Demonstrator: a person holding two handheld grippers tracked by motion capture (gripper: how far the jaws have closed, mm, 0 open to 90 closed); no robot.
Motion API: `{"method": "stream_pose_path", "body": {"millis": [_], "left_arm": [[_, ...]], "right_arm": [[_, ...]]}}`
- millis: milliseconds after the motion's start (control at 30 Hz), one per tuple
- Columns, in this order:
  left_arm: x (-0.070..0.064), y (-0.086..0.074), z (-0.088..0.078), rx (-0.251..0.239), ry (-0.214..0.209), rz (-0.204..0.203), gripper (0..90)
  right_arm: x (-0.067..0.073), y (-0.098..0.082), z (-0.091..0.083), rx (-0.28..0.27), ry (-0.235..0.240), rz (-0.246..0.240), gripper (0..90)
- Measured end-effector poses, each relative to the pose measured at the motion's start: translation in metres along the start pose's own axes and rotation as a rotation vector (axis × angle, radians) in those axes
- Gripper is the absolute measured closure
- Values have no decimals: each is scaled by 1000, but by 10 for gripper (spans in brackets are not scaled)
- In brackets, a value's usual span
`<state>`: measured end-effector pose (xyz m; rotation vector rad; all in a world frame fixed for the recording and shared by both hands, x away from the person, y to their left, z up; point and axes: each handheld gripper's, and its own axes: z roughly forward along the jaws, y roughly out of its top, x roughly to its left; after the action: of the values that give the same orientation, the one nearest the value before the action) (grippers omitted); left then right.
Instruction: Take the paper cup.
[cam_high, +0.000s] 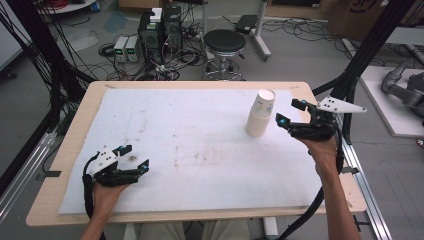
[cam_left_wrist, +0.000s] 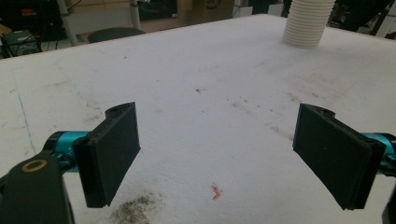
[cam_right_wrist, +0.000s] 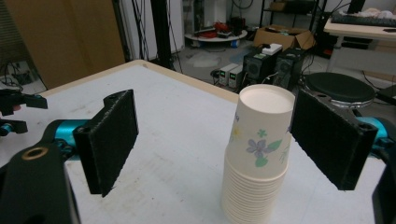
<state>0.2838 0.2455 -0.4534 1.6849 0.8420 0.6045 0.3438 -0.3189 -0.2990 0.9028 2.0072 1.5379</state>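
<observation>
The right hand-held gripper (cam_right_wrist: 212, 140), jaws wide and empty, hovers beside the cup stack (cam_right_wrist: 257, 154); the left hand-held gripper (cam_high: 136, 156) rests wide open on the counter (cam_high: 200, 145).

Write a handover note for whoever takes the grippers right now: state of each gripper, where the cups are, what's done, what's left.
Left gripper: open, empty, low over the white mat at the near left.
Right gripper: open, raised beside the stack of paper cups, jaws either side of the top cup, not pressing.
Cups: upside down, nested, standing on the mat's far right.
Done: no cup separated.
Left: probably close on the top cup and lift it off.
</observation>
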Motion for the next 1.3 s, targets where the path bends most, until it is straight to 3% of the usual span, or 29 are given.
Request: {"method": "stream_pose_path", "body": {"millis": [500, 867, 1300], "left_arm": [[-1, 0, 1, 9, -1, 2, 145], [0, 0, 1, 10, -4, -1, 144], [0, 0, 1, 9, 0, 0, 144]], "right_arm": [[-21, 47, 18, 133, 6, -39, 159], [-32, 77, 47, 307, 21, -116, 159], [-49, 91, 77, 507, 25, -130, 160]]}}
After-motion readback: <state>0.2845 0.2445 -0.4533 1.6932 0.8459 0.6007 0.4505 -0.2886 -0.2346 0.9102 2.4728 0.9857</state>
